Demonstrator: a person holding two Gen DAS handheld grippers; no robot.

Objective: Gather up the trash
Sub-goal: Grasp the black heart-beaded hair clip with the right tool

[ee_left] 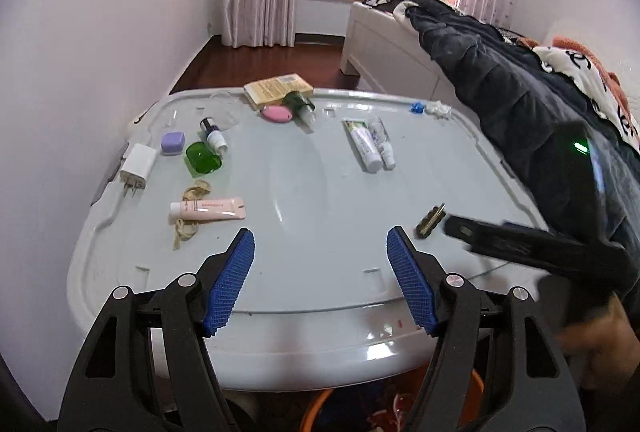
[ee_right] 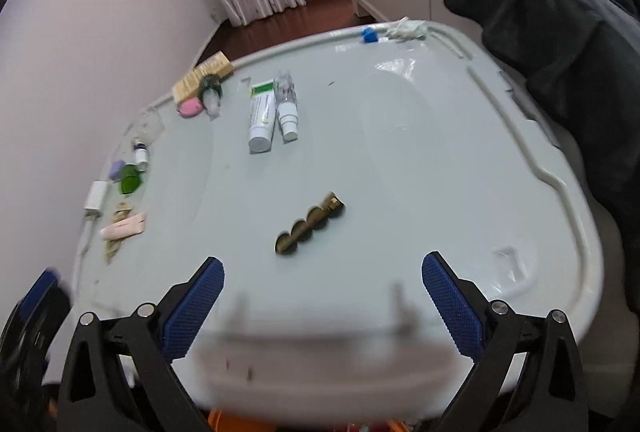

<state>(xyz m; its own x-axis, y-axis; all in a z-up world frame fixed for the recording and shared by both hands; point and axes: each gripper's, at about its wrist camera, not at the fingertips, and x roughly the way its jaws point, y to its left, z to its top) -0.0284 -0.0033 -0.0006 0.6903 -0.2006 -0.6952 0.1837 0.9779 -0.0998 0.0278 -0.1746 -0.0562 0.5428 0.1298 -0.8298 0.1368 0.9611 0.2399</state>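
Note:
A pale grey plastic lid serves as the table top; it also shows in the right wrist view. A brown and gold wrapper strip lies on it ahead of my open, empty right gripper; it also shows in the left wrist view. A crumpled white tissue and a blue cap lie at the far right corner. Tan rubber bands lie by a pink tube. My left gripper is open and empty above the near edge.
A green bottle, a white charger, a purple case, a white tube, a small spray bottle and a yellow box lie on the lid. A bed with dark bedding stands to the right. An orange rim shows below.

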